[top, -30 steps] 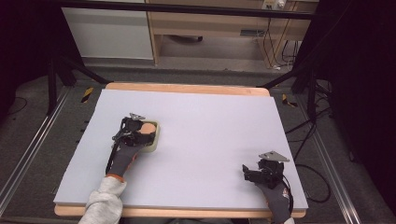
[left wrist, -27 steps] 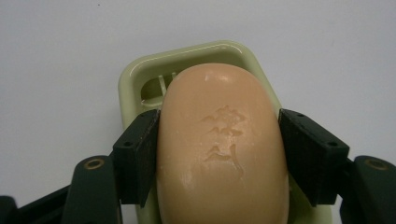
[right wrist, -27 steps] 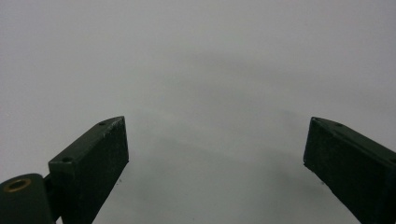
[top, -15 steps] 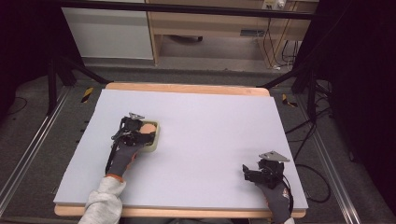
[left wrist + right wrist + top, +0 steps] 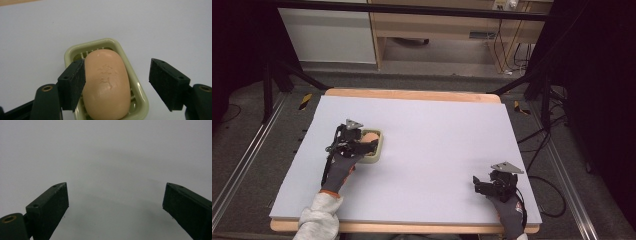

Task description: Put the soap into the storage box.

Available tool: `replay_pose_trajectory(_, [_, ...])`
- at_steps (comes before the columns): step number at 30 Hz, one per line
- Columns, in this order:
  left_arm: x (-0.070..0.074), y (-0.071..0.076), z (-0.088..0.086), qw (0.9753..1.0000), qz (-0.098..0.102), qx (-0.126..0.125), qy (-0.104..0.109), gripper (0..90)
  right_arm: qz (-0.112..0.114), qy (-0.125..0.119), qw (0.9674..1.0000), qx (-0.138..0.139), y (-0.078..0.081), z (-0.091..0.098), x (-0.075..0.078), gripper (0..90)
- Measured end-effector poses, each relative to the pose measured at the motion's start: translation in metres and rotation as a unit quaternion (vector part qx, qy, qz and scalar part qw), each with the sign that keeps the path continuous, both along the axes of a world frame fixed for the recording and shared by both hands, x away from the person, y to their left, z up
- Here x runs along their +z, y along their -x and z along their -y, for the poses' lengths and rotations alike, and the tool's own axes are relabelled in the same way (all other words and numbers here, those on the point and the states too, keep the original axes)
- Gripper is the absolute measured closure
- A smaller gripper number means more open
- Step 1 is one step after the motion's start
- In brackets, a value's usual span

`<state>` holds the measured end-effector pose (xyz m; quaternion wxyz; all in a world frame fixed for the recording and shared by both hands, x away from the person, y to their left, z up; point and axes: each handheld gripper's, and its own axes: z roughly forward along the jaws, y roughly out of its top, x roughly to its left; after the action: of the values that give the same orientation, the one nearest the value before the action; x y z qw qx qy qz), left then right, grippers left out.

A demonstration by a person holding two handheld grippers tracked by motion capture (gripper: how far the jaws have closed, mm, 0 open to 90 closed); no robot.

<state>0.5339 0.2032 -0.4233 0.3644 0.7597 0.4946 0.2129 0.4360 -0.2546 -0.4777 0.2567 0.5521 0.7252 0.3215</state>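
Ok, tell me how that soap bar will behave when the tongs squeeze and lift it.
The soap bar looks smooth and rounded, so it may slip between the flat pads of the left tongs, which are open. It looks solid and probably stiff. The light soap dish under it might shift or lift along with it.

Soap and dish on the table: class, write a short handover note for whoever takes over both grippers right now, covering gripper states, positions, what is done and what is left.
Left gripper: open, jaws astride the peach soap bar; one jaw touches its side, the other stands clear.
Soap: lying in the pale green soap dish, on the left half of the white table.
Right gripper: open, idle, holding nothing, over bare table near the front right corner.
Done: left gripper lined up on the soap.
Left: probably close and lift, or back away; I cannot tell which.
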Motion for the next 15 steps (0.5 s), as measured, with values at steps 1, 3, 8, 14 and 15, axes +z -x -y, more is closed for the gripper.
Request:
replay_pose_trajectory(1, [0.001, 0.003, 0.0, 1.0, 0.002, -0.002, 0.001, 29.0, 0.0, 0.001, 1.0, 0.0, 0.0, 0.0, 0.0, 6.9])
replay_pose_trajectory(3, [0.002, 0.009, -0.002, 0.9999, 0.008, -0.007, -0.001, 29.3, 0.0, 0.001, 1.0, -0.004, 0.0, 0.001, 0.0, 6.9])
replay_pose_trajectory(8, [0.004, 0.022, -0.008, 0.9999, 0.014, -0.009, 0.001, 29.4, 0.002, 0.003, 1.0, -0.006, 0.0, 0.003, 0.0, 6.9])
replay_pose_trajectory(14, [0.006, 0.037, -0.018, 0.9996, 0.026, -0.005, 0.007, 28.9, 0.003, 0.003, 0.9999, -0.01, 0.0, 0.004, 0.0, 6.8])
replay_pose_trajectory(15, [0.005, 0.039, -0.019, 0.9996, 0.027, -0.005, 0.007, 28.9, 0.004, 0.003, 0.9999, -0.01, 0.0, 0.004, 0.0, 6.7])
